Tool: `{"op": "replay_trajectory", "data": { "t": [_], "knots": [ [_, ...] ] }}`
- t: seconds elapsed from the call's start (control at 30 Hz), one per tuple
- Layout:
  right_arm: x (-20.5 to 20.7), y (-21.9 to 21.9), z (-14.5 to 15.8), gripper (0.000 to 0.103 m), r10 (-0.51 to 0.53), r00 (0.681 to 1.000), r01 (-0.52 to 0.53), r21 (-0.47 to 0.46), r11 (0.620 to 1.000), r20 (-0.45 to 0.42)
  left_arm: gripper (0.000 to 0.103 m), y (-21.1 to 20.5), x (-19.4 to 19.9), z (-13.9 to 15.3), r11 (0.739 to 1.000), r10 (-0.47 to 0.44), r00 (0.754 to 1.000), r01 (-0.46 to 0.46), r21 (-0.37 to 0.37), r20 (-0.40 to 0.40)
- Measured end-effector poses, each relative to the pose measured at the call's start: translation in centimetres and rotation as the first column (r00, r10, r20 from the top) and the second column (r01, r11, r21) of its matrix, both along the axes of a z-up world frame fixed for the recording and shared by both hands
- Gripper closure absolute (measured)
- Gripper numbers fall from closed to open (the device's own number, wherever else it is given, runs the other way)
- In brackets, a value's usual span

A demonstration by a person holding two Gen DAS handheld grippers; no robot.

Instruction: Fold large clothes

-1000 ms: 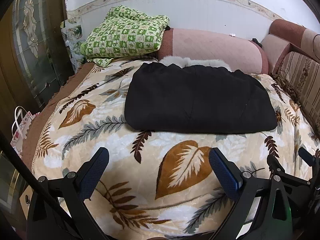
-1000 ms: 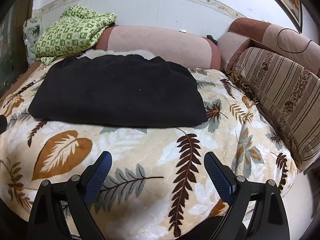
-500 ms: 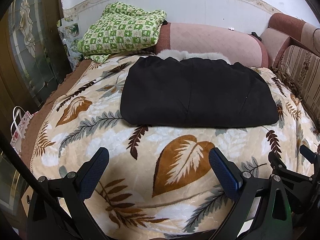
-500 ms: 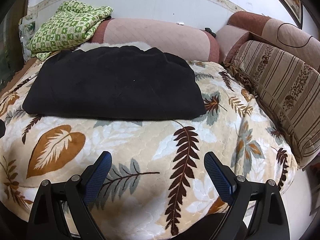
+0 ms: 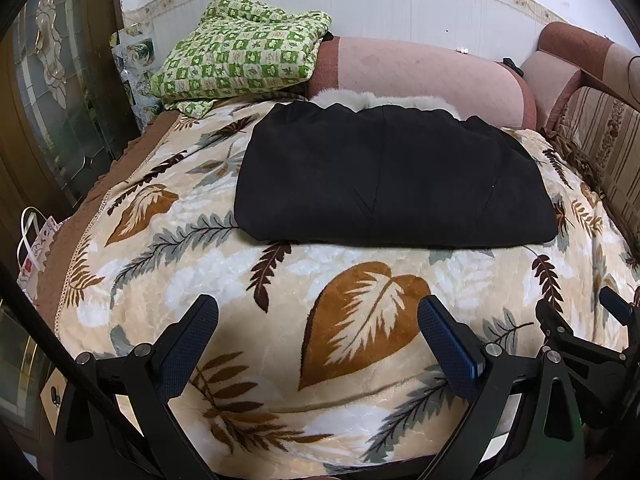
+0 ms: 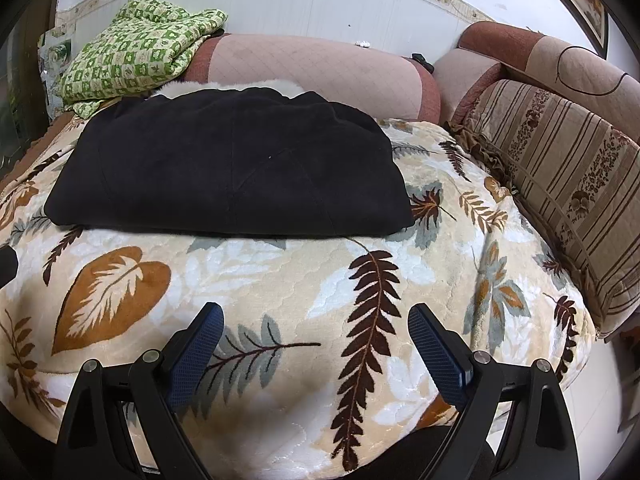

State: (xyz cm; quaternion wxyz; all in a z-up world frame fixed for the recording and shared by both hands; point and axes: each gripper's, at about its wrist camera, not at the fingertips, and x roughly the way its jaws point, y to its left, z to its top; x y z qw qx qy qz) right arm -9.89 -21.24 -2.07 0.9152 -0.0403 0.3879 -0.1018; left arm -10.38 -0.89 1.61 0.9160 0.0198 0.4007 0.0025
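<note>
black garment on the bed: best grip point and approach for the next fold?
Probably the two near corners of the black garment: left gripper at the near-left one, right gripper at the near-right. Come in low from the front across the leaf blanket. The near edge lies straight, thick and exposed; the far edge backs onto the bolster. Both jaws are open and empty.

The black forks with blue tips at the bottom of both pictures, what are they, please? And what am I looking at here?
They are hand-held tongs; a person carries one in each hand. Each has a camera looking forward along its fingers, so one picture comes from the left tongs, the other from the right tongs. Both are open and hold nothing. Ahead, a folded black garment lies on a leaf-patterned blanket, with white fur showing behind it. A green checked quilt rests on a pink bolster at the wall.
</note>
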Motion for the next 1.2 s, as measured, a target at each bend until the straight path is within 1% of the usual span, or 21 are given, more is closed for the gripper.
{"op": "replay_trajectory", "data": {
  "t": [0.5, 0.77, 1.07, 1.2],
  "knots": [
    [0.5, -0.6, -0.7, 0.008, 0.001, 1.0, 0.0, 0.024, 1.0, -0.022, 0.004, -0.3, 0.4, -1.3, 1.0, -0.004, 1.0, 0.004, 0.011, -0.027],
    [0.7, -0.6, -1.2, 0.008, 0.003, 0.999, -0.003, 0.021, 1.0, -0.041, 0.004, -0.5, 0.6, -2.0, 1.0, -0.011, 0.999, 0.011, -0.001, -0.04],
    [0.5, -1.3, -0.8, 0.008, 0.001, 1.0, -0.001, 0.059, 0.998, 0.001, 0.004, -0.7, 0.8, -2.8, 1.0, -0.008, 0.998, 0.009, 0.015, -0.059],
    [0.5, -1.2, -0.8, 0.008, 0.0, 1.0, 0.0, 0.059, 0.998, 0.001, 0.004, -0.5, 0.9, -3.2, 1.0, -0.005, 0.997, 0.005, 0.013, -0.072]
  ]
}}
